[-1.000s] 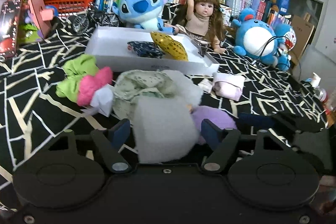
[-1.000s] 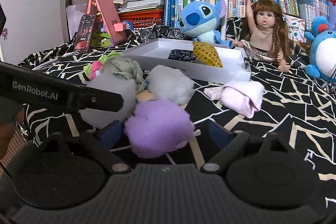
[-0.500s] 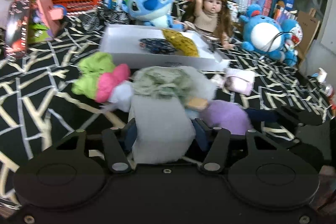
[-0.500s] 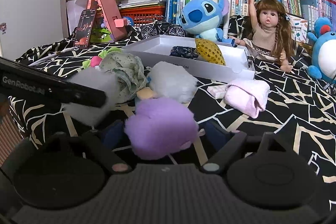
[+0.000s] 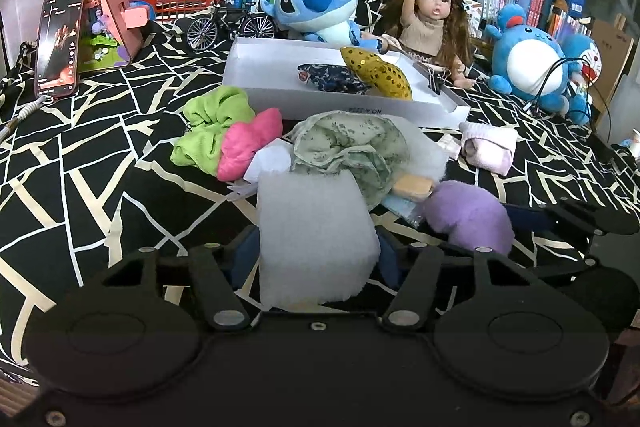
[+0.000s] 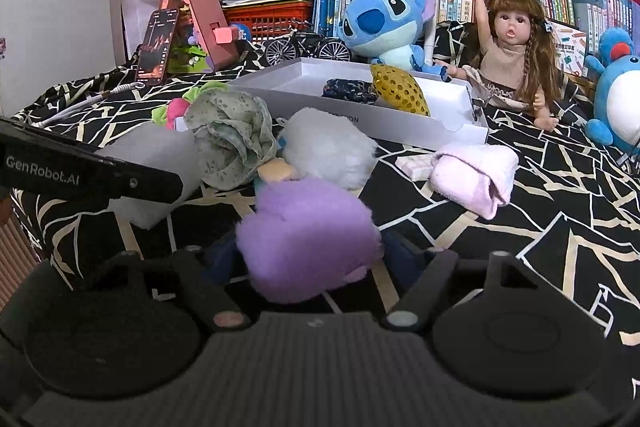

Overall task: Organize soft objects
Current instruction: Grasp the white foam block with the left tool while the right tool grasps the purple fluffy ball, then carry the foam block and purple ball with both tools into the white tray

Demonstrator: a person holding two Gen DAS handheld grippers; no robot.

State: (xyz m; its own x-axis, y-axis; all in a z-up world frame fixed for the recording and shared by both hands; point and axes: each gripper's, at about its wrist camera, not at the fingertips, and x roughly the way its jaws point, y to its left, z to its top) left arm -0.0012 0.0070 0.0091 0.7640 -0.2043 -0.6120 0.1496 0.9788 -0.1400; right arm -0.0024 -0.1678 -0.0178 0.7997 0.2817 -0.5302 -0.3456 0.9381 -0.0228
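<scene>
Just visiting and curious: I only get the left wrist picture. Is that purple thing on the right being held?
Observer: The purple plush sits inside the right gripper, against both pads; how firmly, I cannot tell.
Operator: What's the white fluff behind the green cloth?
Observer: A fluffy ball, whole here, beside the cloth.
Operator: Any writing on my tool?
Observer: "GenRobot.AI" along the left gripper.

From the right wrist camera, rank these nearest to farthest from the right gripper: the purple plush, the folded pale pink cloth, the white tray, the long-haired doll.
1. Purple plush, between the right gripper fingers.
2. Folded pale pink cloth, ahead on the right.
3. White tray, centre, behind the cloth.
4. Long-haired doll, far right, beyond the tray.
</scene>
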